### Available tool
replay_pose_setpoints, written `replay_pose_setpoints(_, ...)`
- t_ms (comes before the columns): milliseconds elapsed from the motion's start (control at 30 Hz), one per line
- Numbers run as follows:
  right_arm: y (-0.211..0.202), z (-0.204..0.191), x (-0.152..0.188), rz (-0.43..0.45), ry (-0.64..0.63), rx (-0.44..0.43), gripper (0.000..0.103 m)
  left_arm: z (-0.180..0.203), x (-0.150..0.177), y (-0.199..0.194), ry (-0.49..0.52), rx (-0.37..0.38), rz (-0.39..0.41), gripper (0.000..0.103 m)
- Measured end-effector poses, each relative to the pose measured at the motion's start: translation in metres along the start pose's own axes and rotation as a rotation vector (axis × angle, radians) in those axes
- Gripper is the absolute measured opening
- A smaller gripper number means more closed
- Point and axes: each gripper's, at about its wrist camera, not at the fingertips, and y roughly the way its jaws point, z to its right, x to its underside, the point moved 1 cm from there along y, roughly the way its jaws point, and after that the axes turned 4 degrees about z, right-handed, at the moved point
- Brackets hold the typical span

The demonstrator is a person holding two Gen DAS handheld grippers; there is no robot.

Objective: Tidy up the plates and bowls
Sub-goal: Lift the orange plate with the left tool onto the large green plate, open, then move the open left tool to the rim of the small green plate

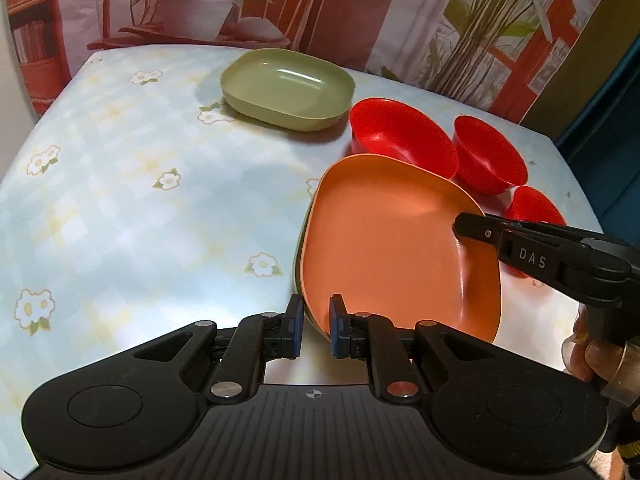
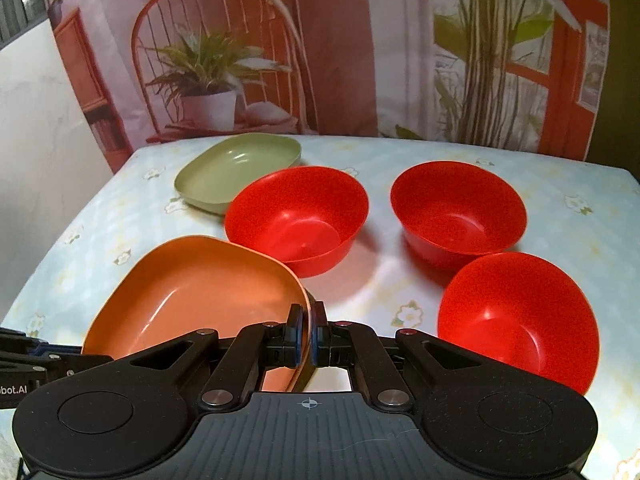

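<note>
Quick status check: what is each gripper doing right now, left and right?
Left gripper: closed on the near rim of the orange plate.
Right gripper: closed on the same plate's right rim.

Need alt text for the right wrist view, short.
The right hand-held gripper is shut on the rim of an orange plate. Beyond it on the floral tablecloth stand three red bowls and a green plate.

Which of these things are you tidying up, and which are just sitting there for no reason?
For the job:
- orange plate, pinched by the left gripper and the right gripper
- green plate
- three red bowls

Just there:
- flowered tablecloth
- backdrop picturing a potted plant and a chair
</note>
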Motion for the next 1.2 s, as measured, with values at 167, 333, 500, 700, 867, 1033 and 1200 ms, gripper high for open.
replay_pose_setpoints(167,0.007,-0.005,0.002,-0.002,-0.036,0.019,0.005,0.0,0.0,0.002,0.025,-0.023,0.006,0.014)
replay_pose_setpoints(333,0.011,-0.008,0.003,0.017,-0.084,0.035,0.005,0.003,0.0,0.008,0.05,-0.044,0.007,0.014)
replay_pose_setpoints(500,0.012,-0.013,0.004,0.025,-0.13,0.054,0.006,0.004,0.0,0.007,0.063,-0.047,0.009,0.015)
replay_pose_setpoints(700,0.011,-0.016,0.006,0.027,-0.157,0.069,0.008,0.003,0.0,0.007,0.058,-0.041,0.009,0.016)
replay_pose_setpoints(867,0.01,-0.017,0.008,0.027,-0.168,0.086,0.013,0.003,0.001,0.008,0.058,-0.046,0.012,0.02)
replay_pose_setpoints(1033,0.012,-0.015,0.012,0.008,-0.165,0.088,0.013,0.003,0.002,0.006,0.056,-0.053,0.01,0.025)
replay_pose_setpoints(1200,0.014,-0.013,0.016,-0.008,-0.163,0.089,0.013,-0.002,0.002,-0.003,0.048,-0.061,0.038,0.034)
